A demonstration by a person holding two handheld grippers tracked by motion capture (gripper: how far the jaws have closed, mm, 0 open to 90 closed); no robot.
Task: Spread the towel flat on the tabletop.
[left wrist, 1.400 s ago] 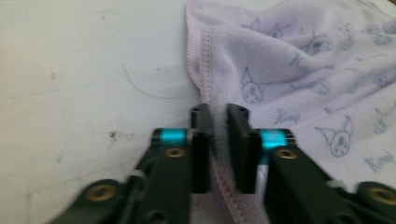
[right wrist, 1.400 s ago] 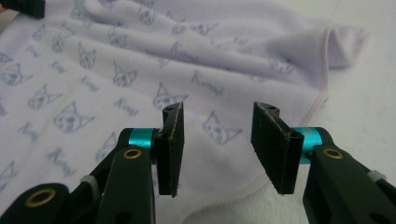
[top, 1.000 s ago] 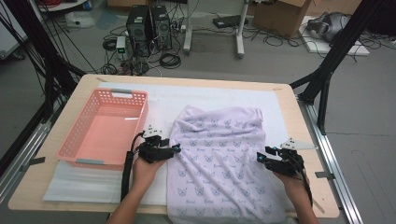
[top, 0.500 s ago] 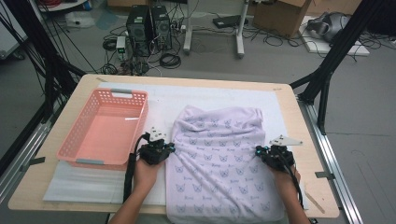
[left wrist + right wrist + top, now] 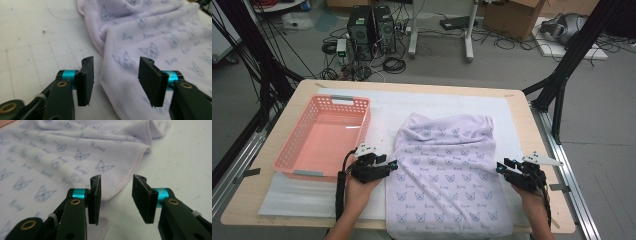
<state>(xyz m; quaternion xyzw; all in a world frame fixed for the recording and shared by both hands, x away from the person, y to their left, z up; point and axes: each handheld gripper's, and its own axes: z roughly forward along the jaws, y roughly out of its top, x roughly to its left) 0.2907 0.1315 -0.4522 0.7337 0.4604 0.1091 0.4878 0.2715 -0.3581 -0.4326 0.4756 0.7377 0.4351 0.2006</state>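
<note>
From above, a lilac cloth [image 5: 447,175] printed with small cat faces lies spread across the white mat [image 5: 452,102] on the worktop [image 5: 532,130], its near edge hanging over the front. A pink basket [image 5: 327,137] sits to its left, well apart from the right hand. The left gripper [image 5: 393,163] rests at the cloth's left edge; the right gripper [image 5: 501,168] sits at the right edge.

In the left gripper view, the left gripper [image 5: 116,75] has its jaws spread wide, straddling the cloth's [image 5: 155,37] ribbed hem, with the mat [image 5: 37,45] under the left jaw.

In the right gripper view, the right gripper [image 5: 117,195] also stands apart, the stitched border of the cloth [image 5: 62,157] running between its jaws, bare mat [image 5: 185,157] beyond.
</note>
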